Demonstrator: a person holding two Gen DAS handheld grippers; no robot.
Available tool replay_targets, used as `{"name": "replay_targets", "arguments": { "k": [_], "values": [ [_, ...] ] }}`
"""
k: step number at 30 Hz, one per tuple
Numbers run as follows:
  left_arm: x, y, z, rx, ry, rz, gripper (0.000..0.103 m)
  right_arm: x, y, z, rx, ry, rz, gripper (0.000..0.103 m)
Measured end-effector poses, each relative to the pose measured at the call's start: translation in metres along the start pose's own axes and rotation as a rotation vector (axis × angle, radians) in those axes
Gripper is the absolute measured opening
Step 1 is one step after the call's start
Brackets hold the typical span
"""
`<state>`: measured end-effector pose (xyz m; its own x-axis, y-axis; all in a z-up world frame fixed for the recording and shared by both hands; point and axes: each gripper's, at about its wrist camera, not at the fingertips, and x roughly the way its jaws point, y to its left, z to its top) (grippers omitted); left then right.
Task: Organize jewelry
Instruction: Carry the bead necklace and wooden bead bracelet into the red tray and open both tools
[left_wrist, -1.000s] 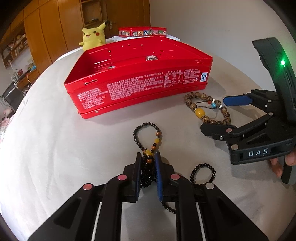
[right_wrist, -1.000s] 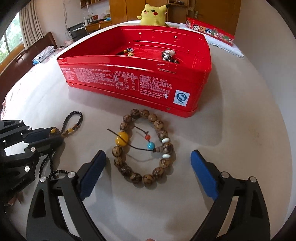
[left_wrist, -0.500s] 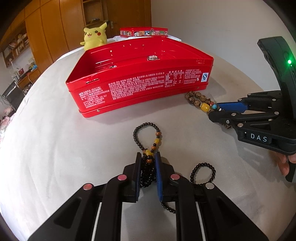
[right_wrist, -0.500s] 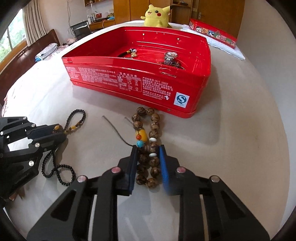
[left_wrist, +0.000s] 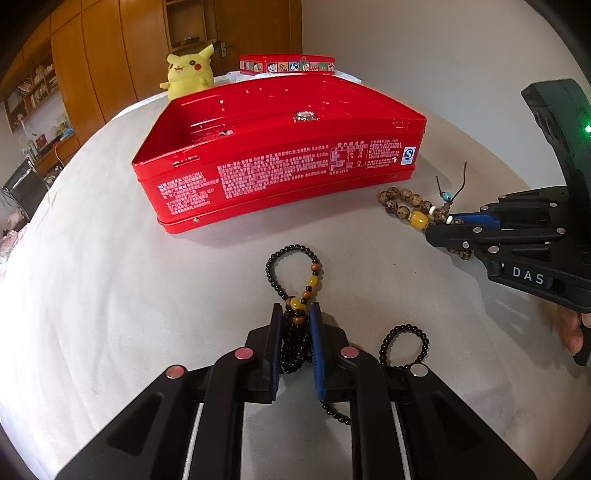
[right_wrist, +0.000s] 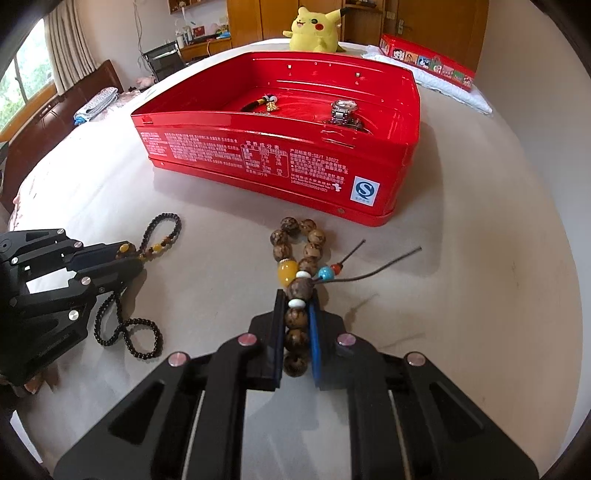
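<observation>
Jewelry lay on a pale cloth-covered surface (right_wrist: 461, 295) in front of an open red tin (right_wrist: 280, 162). At the left, the left gripper (left_wrist: 295, 325) was clamped on a strand of small black beads (left_wrist: 291, 347), with amber and brown beads showing just past its blue-padded fingertips (left_wrist: 316, 332); one loop of the strand reached toward the tin and another curled out at the gripper's right side. Further right, the right gripper (right_wrist: 297, 325) was pinched on a bracelet of large mottled brown wooden beads (right_wrist: 295, 317). Its jaws had just been closing, and the bracelet sat squeezed into a narrow double row between them. That bracelet carried one big yellow bead, two white discs, a turquoise bead and a small red one, and two thin dark cords trailed off to the right. Its far end rested on the cloth just short of the tin's front wall.

Inside the tin were a silver wristwatch (right_wrist: 343, 110) and a dark cord piece with a gold charm (right_wrist: 264, 103). Beyond the tin sat a yellow plush toy (right_wrist: 314, 29), and to its right a long, shallow red box with cartoon pictures (right_wrist: 428, 62). Wooden cabinets (left_wrist: 92, 74) lined the back of the room, and a curtained window (right_wrist: 33, 70) showed at the far left of the right wrist view.
</observation>
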<state>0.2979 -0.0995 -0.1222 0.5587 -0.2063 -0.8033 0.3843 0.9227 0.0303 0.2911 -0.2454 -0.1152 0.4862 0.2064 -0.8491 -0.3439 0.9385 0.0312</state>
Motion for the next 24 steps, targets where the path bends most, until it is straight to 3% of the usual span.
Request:
{"name": "replay_targets", "arguments": {
  "k": [14,24],
  "values": [
    [-0.004,0.0,0.002,0.003,-0.004,0.004,0.014,-0.015,-0.003,0.0,0.012,-0.017,0.012,0.009],
    [-0.03,0.0,0.008,0.014,-0.046,0.021,0.014,-0.049,0.007,0.003,-0.001,-0.064,0.012,0.009]
  ]
}}
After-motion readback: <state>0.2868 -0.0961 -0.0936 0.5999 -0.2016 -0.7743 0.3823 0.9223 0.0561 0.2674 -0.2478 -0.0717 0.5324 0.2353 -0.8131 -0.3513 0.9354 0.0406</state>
